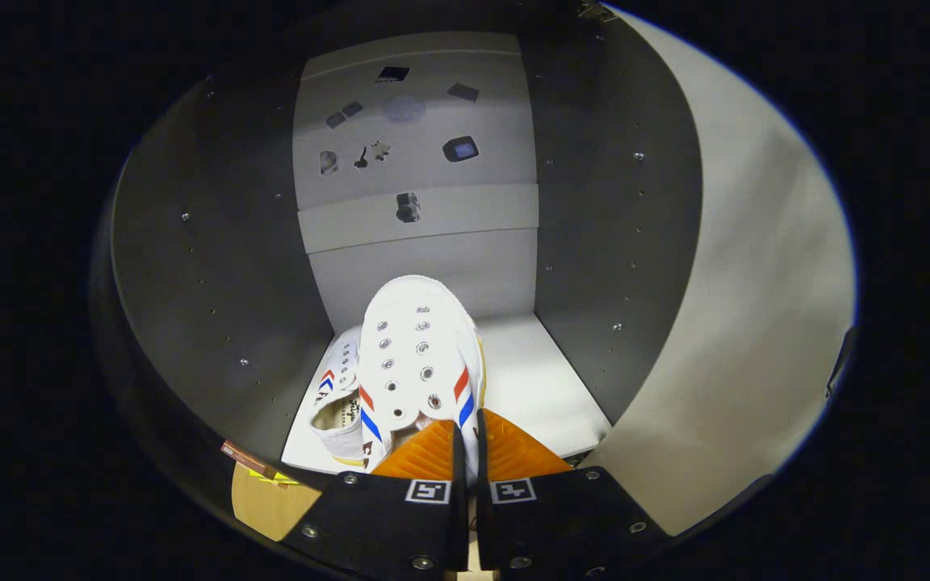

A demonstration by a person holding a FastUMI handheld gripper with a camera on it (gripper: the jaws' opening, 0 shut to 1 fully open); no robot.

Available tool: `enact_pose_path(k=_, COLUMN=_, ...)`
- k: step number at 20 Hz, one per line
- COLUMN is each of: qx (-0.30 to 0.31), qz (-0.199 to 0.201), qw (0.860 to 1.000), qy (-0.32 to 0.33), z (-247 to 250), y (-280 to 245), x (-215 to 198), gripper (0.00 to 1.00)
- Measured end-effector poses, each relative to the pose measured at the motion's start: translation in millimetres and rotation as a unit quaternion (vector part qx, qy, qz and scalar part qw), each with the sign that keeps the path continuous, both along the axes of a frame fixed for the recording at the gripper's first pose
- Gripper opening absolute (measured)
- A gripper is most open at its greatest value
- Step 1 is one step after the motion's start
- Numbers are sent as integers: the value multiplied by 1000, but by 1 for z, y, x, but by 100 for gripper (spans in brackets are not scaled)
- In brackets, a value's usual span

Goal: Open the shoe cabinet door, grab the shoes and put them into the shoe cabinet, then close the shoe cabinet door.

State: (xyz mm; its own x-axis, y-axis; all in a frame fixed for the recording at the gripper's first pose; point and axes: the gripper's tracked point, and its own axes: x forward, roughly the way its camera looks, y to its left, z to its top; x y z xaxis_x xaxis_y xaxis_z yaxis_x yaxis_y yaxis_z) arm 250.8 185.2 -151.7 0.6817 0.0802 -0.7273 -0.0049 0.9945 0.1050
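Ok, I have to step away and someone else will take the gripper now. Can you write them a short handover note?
Gripper: orange ribbed fingers closed on the heel side wall of a white canvas sneaker with red and blue stripes, held inside the cabinet.
Second matching white sneaker: already on the white cabinet shelf, just left of the held one.
Cabinet door: open, at the right.
Done: door opened, one shoe placed, other shoe carried in.
Left: set the held shoe down beside its pair, release, withdraw, close the door.
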Motion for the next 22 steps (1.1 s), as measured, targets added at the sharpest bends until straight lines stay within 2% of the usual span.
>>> enact_pose_path(k=11, qx=0, qz=-23, qw=999, qy=42, z=-41, y=5, x=57, gripper=4)
enact_pose_path(k=22, qx=2, qz=-15, qw=996, qy=91, z=-72, y=15, x=61, gripper=4)
